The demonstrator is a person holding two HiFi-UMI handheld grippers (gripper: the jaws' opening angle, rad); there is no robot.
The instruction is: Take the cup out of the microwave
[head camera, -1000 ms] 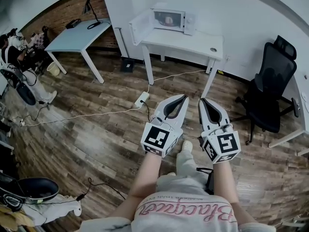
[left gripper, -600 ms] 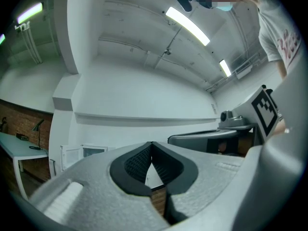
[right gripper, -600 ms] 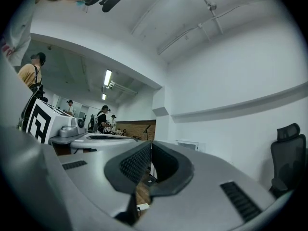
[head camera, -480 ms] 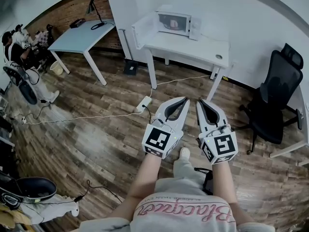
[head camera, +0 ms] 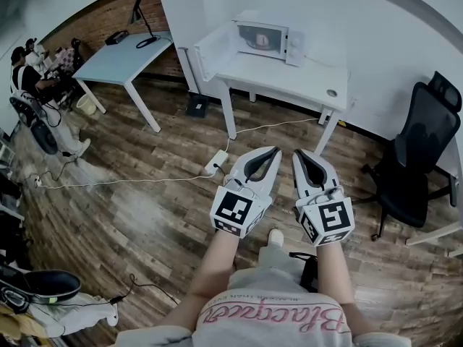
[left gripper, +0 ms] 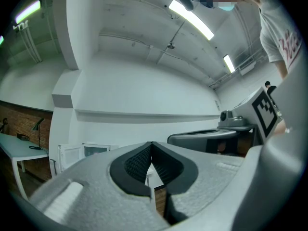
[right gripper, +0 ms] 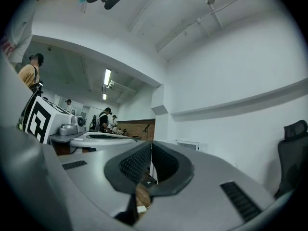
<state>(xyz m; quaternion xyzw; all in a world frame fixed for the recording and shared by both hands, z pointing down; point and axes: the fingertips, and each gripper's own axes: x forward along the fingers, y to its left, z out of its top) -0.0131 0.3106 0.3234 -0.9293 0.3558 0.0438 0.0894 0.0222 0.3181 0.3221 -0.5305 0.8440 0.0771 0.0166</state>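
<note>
I hold my left tool (head camera: 275, 151) and right tool (head camera: 298, 154) side by side over the wooden floor (head camera: 145, 215). Each has its jaws pressed together with nothing between them. Well beyond them stands the white table (head camera: 289, 74). On it sits the microwave (head camera: 278, 29), its door (head camera: 210, 49) swung open to the left, with the cup (head camera: 260, 41) inside.
</note>
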